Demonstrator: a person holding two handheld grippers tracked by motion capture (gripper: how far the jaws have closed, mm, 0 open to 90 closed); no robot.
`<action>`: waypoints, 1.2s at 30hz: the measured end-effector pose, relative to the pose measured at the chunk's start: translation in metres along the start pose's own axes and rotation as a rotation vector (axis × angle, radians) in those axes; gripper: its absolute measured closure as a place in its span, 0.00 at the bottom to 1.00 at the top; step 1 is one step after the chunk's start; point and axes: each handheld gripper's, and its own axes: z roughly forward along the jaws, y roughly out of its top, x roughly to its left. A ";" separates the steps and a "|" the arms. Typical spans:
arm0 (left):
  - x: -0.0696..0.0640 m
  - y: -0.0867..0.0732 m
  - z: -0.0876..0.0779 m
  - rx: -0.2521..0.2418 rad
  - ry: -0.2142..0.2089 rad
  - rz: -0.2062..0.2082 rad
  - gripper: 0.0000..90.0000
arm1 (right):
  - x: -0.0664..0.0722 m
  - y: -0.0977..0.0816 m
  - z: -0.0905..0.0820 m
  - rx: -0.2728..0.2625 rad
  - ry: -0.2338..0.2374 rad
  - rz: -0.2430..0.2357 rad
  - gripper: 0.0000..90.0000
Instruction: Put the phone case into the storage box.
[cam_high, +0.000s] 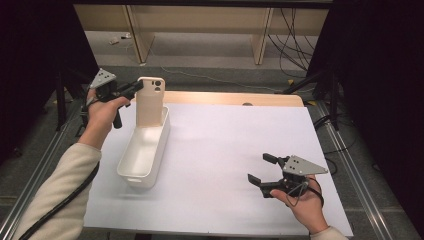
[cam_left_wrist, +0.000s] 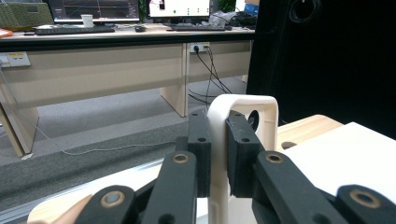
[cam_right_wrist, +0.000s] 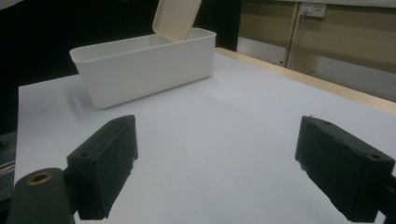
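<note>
Left gripper (cam_high: 134, 89) is clamped on the top edge of the beige phone case (cam_high: 150, 100), which stands upright with its lower end inside the far end of the white bin (cam_high: 145, 150). Reads as the placing step: case is partly in, not yet let go. Next move likely calls for lowering or tipping it down into the bin, then opening the jaws without dragging the case back out.

High view: right gripper (cam_high: 262, 170) hovers over the white counter (cam_high: 225, 140), well apart from the bin on its right, jaws wide and empty.

Left gripper view: pads (cam_left_wrist: 200, 149) pinch the case's thin side wall (cam_left_wrist: 218, 140) near the camera cutout. Grip detail the high view can't resolve; the bin itself is hidden below.

Right gripper view: open pads (cam_right_wrist: 105, 163) frame bare counter; beyond them the bin (cam_right_wrist: 144, 70) seen side-on, with the case (cam_right_wrist: 176, 18) leaning at its far end. Shows the tilt, which the high view flattens.
</note>
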 end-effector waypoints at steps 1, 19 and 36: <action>0.000 0.000 0.001 0.002 0.001 -0.001 0.91 | 0.000 0.000 0.000 -0.005 0.000 -0.003 0.16; 0.000 -0.003 0.010 0.011 0.000 0.006 0.91 | 0.002 -0.001 0.001 0.016 0.010 0.026 0.16; -0.001 -0.004 0.016 0.021 -0.004 0.006 0.91 | 0.000 -0.002 0.002 -0.002 0.006 0.001 0.16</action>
